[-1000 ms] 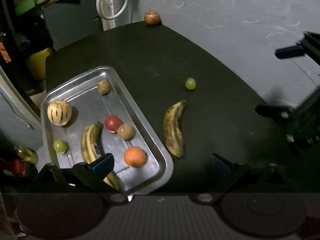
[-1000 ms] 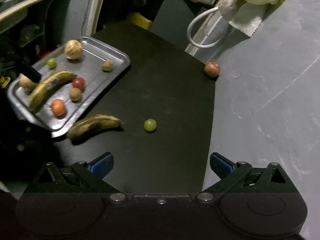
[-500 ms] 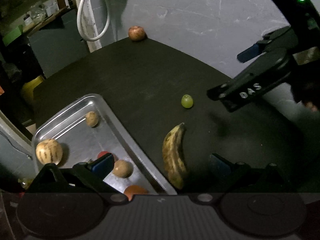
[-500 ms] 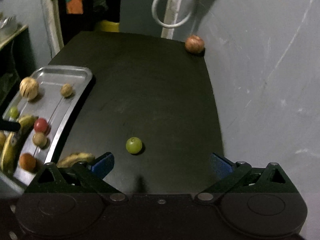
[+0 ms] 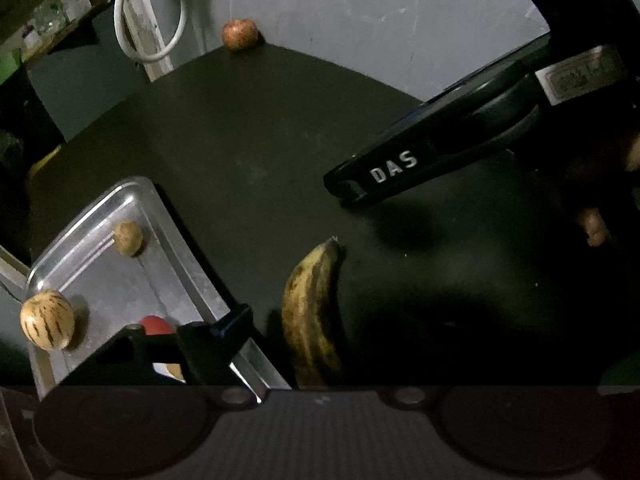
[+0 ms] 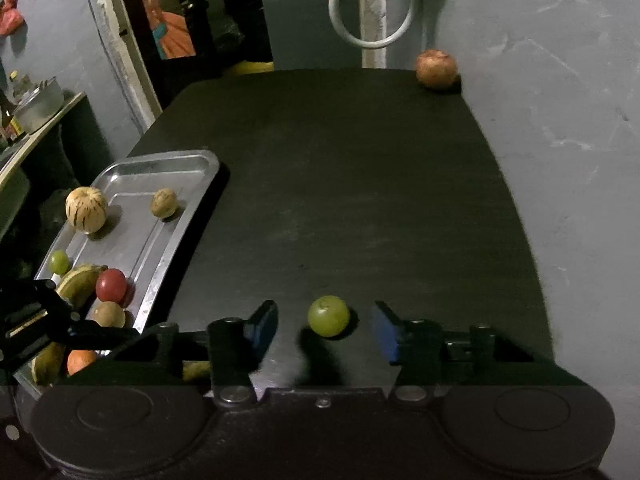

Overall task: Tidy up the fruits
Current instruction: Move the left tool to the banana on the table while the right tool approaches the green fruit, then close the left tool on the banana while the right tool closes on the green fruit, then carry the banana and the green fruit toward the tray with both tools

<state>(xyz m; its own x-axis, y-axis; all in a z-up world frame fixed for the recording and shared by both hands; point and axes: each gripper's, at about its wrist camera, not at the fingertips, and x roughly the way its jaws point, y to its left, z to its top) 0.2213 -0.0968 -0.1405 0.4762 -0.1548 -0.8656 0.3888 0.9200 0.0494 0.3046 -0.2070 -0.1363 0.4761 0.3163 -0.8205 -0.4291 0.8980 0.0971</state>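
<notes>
Our right hand-held gripper [image 6: 326, 330] is closing around the green grape [image 6: 328, 315], pads not yet touching. Our left hand-held gripper [image 5: 320, 334] is closing beside the spotted banana [image 5: 312, 316] on the worktop [image 6: 340, 184], right of the tray [image 5: 120, 276].

We are looking into a dim, rough utility room or back kitchen of a home: bare grey plastered walls [image 6: 560, 100] are rising ahead of the tools, a white hose [image 6: 372, 20] is looping on a post [image 6: 372, 8], and a cluttered shelf with a metal pot [image 6: 38, 106] is standing off to the left.
</notes>
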